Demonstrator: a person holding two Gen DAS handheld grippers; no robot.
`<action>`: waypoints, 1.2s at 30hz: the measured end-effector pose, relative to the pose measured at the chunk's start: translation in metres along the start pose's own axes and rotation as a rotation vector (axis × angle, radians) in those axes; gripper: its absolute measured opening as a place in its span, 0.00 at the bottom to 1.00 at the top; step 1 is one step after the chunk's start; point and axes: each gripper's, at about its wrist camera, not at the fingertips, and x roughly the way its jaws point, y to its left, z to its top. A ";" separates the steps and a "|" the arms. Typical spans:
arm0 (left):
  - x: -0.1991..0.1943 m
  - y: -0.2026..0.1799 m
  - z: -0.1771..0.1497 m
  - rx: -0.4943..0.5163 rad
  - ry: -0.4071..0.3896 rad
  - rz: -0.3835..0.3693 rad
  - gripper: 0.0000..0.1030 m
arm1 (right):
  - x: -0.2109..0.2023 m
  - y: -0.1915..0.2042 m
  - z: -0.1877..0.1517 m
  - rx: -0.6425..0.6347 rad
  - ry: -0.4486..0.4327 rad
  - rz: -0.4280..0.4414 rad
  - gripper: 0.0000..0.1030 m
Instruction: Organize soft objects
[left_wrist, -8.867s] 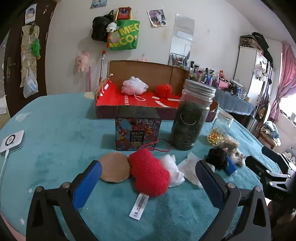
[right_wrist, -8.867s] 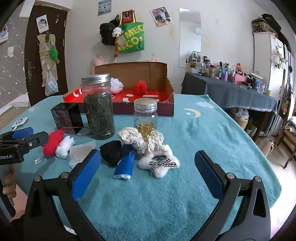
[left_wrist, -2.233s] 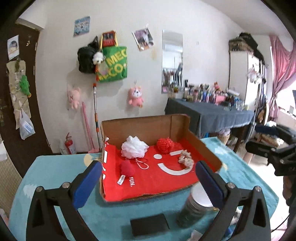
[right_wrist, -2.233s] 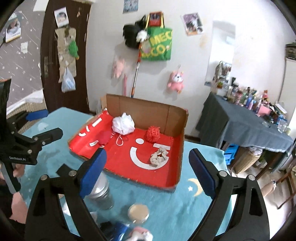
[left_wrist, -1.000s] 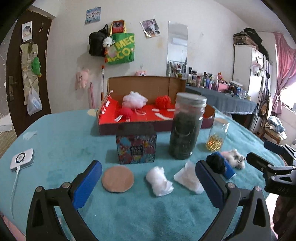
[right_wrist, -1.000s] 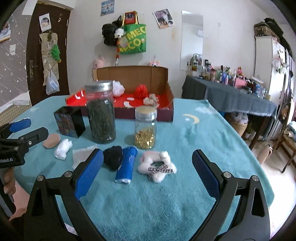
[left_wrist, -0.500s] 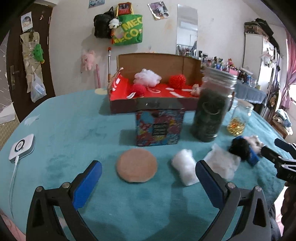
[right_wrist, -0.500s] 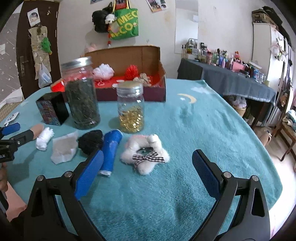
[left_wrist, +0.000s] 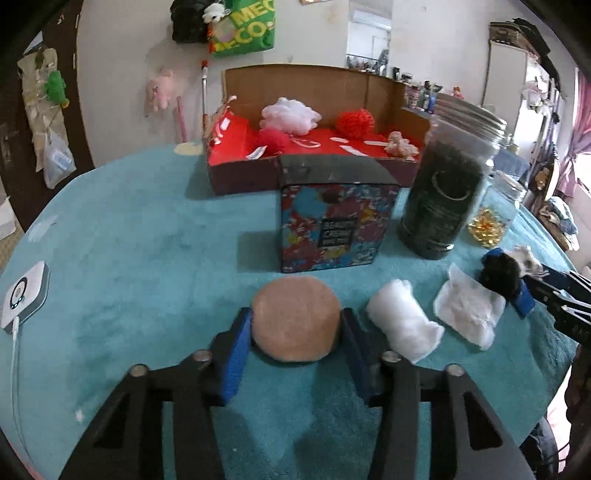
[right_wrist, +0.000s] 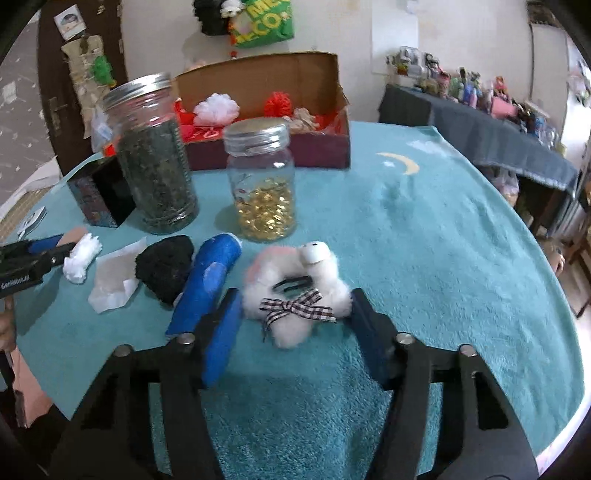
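Note:
My left gripper (left_wrist: 295, 332) is shut on a round tan sponge pad (left_wrist: 295, 317) that lies on the teal tablecloth; both blue pads touch its sides. A white cotton roll (left_wrist: 404, 319) and a white tissue (left_wrist: 467, 310) lie to its right. My right gripper (right_wrist: 295, 314) is shut on a white plush ring with a checked bow (right_wrist: 295, 291), which rests on the cloth. A blue roll (right_wrist: 207, 284) and a black pom-pom (right_wrist: 164, 267) lie left of it. The cardboard box with a red floor (left_wrist: 221, 144) at the back holds a white puff, red pom-poms and a beige knot.
A patterned beauty cream box (left_wrist: 338, 218), a tall jar of dark leaves (left_wrist: 447, 184) and a small jar of gold beads (right_wrist: 264, 184) stand between the soft things and the box. A white charger (left_wrist: 24, 291) lies at the left table edge.
Both grippers have moved down and forward to the table and closed, the left on the tan pad, the right on the white plush ring.

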 end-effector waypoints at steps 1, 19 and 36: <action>-0.001 -0.001 0.000 0.003 -0.003 -0.012 0.39 | -0.001 0.002 0.000 -0.013 -0.005 0.010 0.48; -0.024 -0.024 0.006 0.051 -0.061 -0.081 0.36 | -0.024 0.004 0.009 -0.012 -0.094 0.065 0.19; -0.018 -0.017 0.001 0.049 -0.035 -0.063 0.41 | -0.031 -0.022 0.011 0.143 -0.054 0.166 0.11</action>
